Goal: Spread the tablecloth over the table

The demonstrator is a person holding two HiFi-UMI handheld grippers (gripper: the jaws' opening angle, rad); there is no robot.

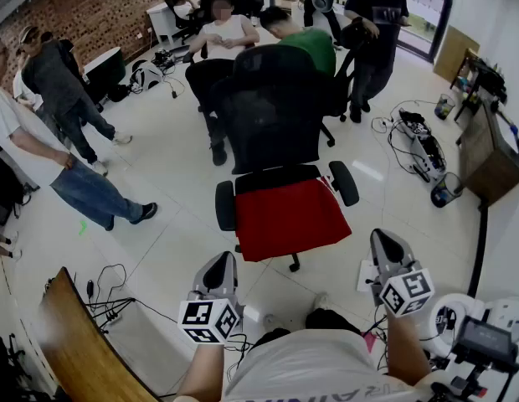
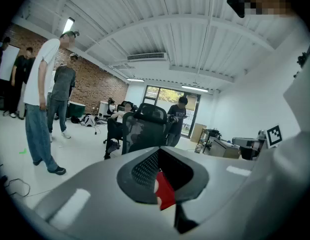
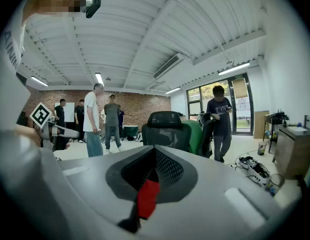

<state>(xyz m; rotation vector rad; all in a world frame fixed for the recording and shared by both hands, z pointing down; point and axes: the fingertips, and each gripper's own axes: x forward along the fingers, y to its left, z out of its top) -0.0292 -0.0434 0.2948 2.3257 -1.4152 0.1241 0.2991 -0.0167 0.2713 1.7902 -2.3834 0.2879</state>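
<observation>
A red tablecloth [image 1: 289,216] lies folded on the seat of a black office chair [image 1: 276,115] in the middle of the floor. My left gripper [image 1: 218,265] and right gripper [image 1: 383,243] are held close to my body, short of the chair and apart from the cloth. Both point toward the chair, jaws shut with nothing in them. In the left gripper view a strip of the red cloth [image 2: 165,193] shows past the closed jaws, and the right gripper view shows the red cloth [image 3: 147,199] the same way. A wooden table [image 1: 84,350] edge shows at the lower left.
Two people [image 1: 50,153] stand at the left, others sit or stand behind the chair [image 1: 226,36]. Cables [image 1: 109,304] trail by the wooden table, and more gear [image 1: 418,141] lies on the floor at the right. A cabinet [image 1: 490,153] stands far right, and equipment [image 1: 481,342] sits by my right arm.
</observation>
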